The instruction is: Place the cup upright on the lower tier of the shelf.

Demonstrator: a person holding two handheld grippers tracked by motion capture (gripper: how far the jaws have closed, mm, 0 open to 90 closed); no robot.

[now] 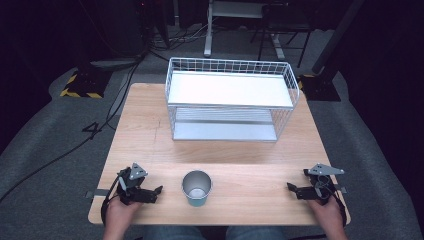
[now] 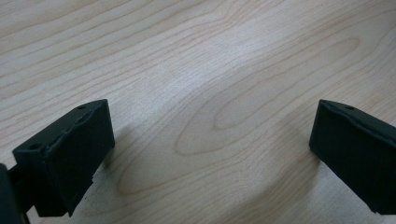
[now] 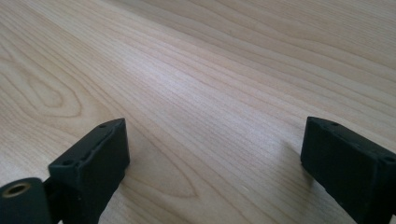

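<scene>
1. The cup (image 1: pixel 197 187) stands upright on the table (image 1: pixel 150 130), open mouth up, near the front edge and between your two hands. It looks like metal inside with a teal outside, and seems empty.
2. Your left gripper (image 1: pixel 159 190) rests on the wood at the cup's 9 o'clock, near it but apart, its tips pointing toward the cup. Its jaws are spread wide with nothing between them; the left gripper view (image 2: pixel 212 140) has only bare wood grain between the two black blocks.
3. Your right gripper (image 1: pixel 292 188) sits at the cup's 3 o'clock, farther off than the left one. Its jaws are also released and hold nothing; bare wood lies between them in the right gripper view (image 3: pixel 215 154).
4. You appear to be at the very start: nothing is grasped yet. The next move likely calls for the left gripper, being nearer, to slide in at the cup's wall, straddle it squarely, and close gently so the cup does not tip.
5. At the cup's 12 o'clock, well apart, stands a white wire rack (image 1: pixel 230 100) with two shelves, both bare; it looks like the likely destination.
6. Around the table lie grey floor (image 1: pixel 45 150), black cables (image 1: pixel 100 125) at 10 o'clock, and dark stands with yellow-black striped feet (image 1: pixel 80 87) behind.
</scene>
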